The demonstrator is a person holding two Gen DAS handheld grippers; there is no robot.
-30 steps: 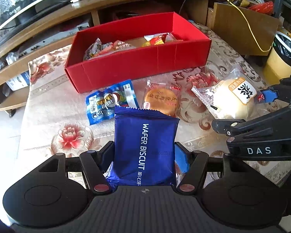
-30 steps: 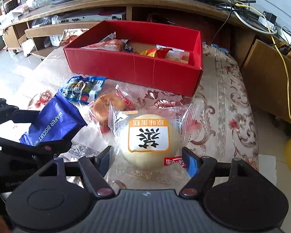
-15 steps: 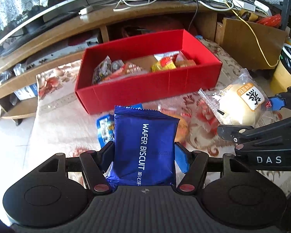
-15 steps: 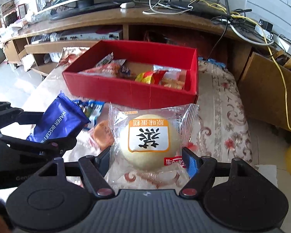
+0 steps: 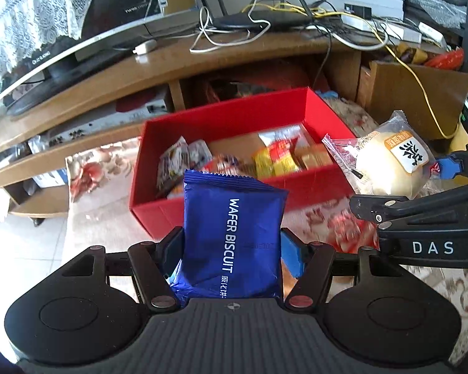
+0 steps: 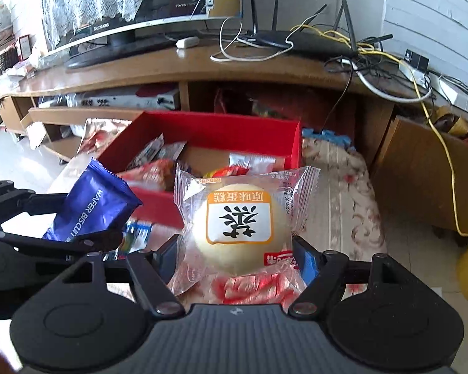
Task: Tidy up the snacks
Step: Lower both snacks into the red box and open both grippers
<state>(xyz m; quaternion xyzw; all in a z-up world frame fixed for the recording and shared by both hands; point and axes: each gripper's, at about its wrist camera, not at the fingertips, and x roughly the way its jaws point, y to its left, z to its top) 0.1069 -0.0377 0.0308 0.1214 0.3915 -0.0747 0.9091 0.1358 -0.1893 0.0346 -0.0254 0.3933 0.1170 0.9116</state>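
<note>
In the centre of your left view, the wafer biscuit packet (image 5: 232, 240) is deep blue with white lettering, between blue fingers (image 5: 291, 257) on a black gripper body. Behind it, the box (image 5: 240, 118) is bright red, holding yellow, red and silver wrappers. In your right view, the cake (image 6: 240, 233) is pale cream inside a clear wrapper, with an orange-bordered white label carrying a black character. The surface (image 6: 340, 193) shows a beige cloth patterned with red flowers and brown scrolls.
</note>
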